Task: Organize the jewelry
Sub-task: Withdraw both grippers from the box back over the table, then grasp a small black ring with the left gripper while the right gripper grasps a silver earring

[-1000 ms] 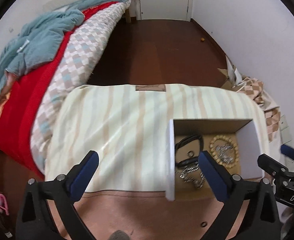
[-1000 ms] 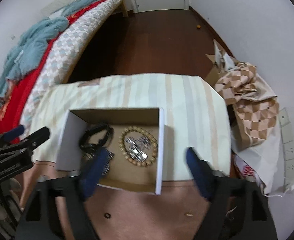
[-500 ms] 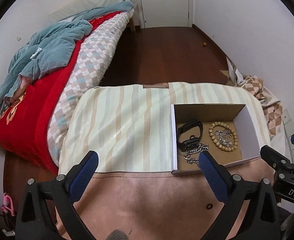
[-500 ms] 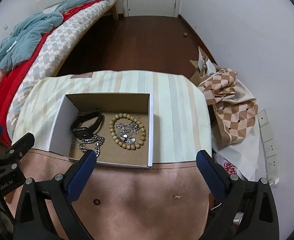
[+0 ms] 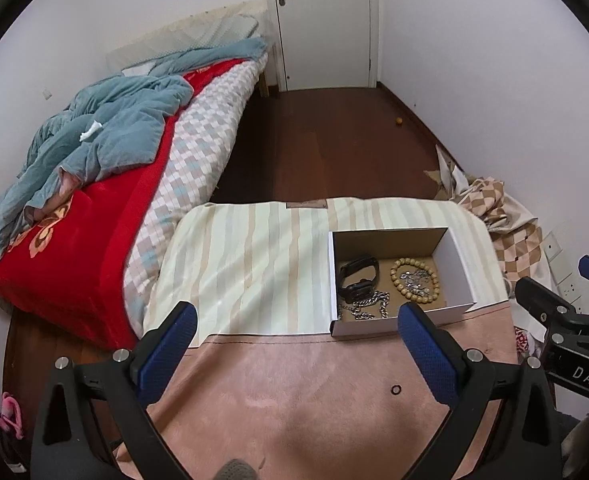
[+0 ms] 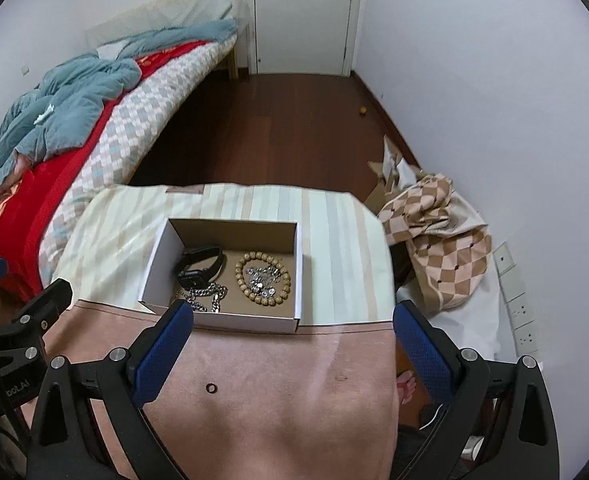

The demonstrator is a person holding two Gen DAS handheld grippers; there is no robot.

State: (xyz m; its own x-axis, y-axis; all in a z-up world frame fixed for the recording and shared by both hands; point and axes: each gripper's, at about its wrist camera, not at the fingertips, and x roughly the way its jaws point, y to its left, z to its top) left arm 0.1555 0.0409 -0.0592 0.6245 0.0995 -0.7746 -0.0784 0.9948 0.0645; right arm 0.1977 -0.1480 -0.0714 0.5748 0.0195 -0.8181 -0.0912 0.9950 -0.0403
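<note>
Both grippers have pulled back from the box [image 6: 230, 276], tilted downward, fingers [image 6: 162, 354] wide, empty.

I count one open cardboard box [image 6: 222, 316] on my bench [image 6: 270, 400]. Inside lie one black watch [image 6: 198, 266], one wooden bead bracelet [image 6: 244, 280], one silver chain [image 6: 208, 294] and one silver charm cluster [image 6: 263, 279]. One small dark ring [image 6: 210, 387] lies outside.

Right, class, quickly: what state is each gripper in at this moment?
Left gripper: open, holding nothing.
Right gripper: open, its jaws have just been opening, nothing between them.
</note>
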